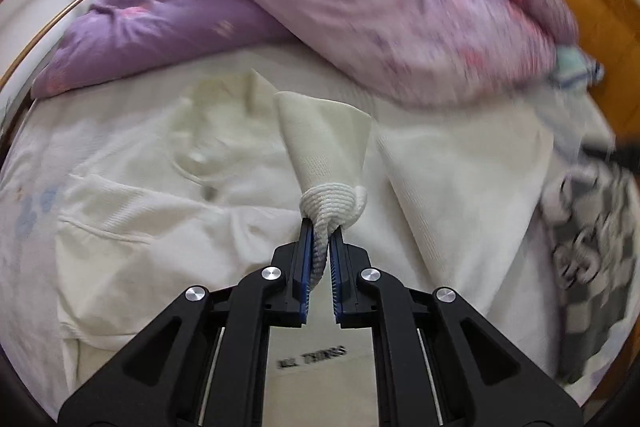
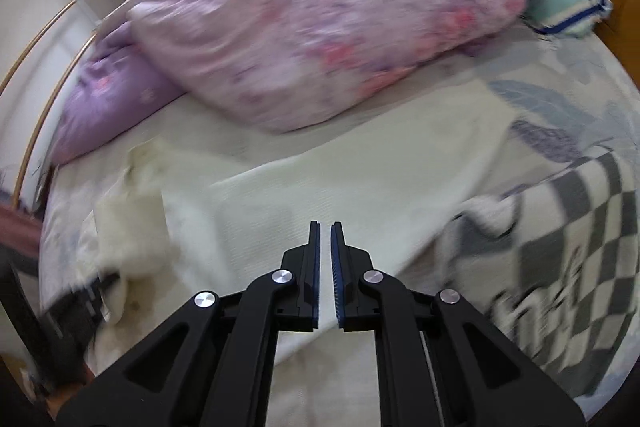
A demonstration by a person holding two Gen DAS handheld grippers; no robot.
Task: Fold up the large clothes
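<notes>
Cream sweatshirt lies across bed, sleeve running far-to-near; left gripper clamped on ribbed cuff; right gripper empty, jaws slightly parted.

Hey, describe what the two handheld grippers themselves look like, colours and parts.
Both match: the left gripper and right gripper have matte black angular linkage arms with triangular cut-outs, round silver pivot bolts, and two narrow straight fingers lined with ridged blue pads. No cables or sleeves show.
</notes>
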